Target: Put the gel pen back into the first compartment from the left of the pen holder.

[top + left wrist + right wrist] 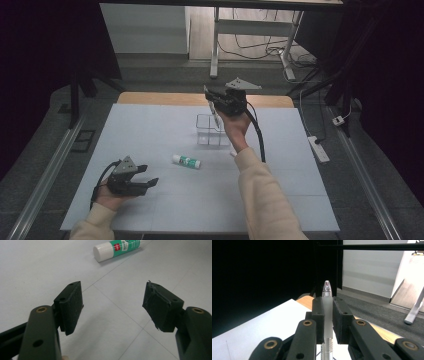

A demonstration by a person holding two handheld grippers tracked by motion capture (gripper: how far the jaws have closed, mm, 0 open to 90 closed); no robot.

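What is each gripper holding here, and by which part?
The right gripper is shut on a pen, clamped around its barrel, clear end sticking out past the pads. The left gripper is open and holds nothing.

Dim room, dark at both sides. Pale grey-white table top (pixel 150 125) in the middle, with a wooden edge (pixel 165 98) at 12 o'clock. Grey carpet floor (pixel 160 75) all around. Metal rail (pixel 50 165) at 9 o'clock, another rail (pixel 370 185) at 3 o'clock. White power strip (pixel 318 148) on the floor at 3 o'clock. White desk legs (pixel 215 45) and loose black cables (pixel 260 47) at 12 o'clock, on a brighter wood floor (pixel 200 30). White wall panel (pixel 142 27) at 11 o'clock.
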